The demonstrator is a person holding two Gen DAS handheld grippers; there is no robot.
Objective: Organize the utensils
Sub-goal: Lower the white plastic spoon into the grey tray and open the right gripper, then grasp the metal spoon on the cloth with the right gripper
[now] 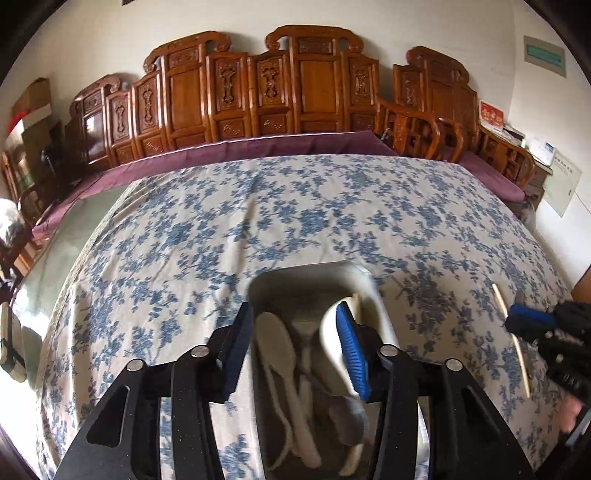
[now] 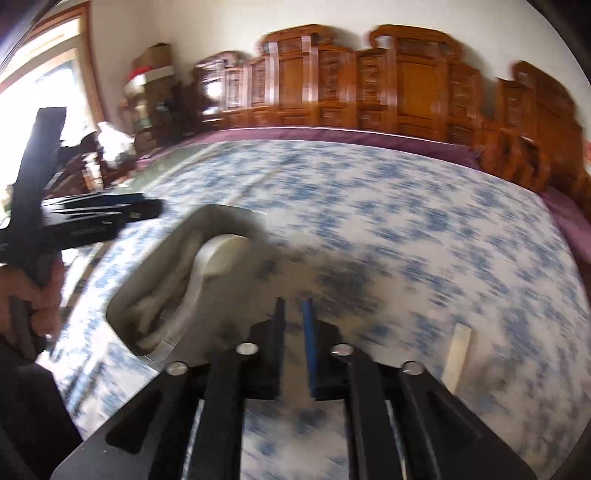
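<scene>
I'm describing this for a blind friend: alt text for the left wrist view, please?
An open left gripper hovers over a metal tray of white spoons on a blue-floral tablecloth; the right gripper is beside a chopstick.

Spoons (image 1: 280,369) lie in the tray (image 1: 306,273); a chopstick (image 1: 511,339) lies right of it.

Room setting. A table draped in a blue-and-white floral cloth (image 1: 295,206) stands before carved wooden panels (image 1: 258,92) lined along a pale wall (image 1: 480,33), with a purple cushioned bench (image 1: 236,151) at their foot. A bright window (image 2: 40,92) (wood-framed) lights the left; stacked boxes (image 2: 151,66) fill the corner
</scene>
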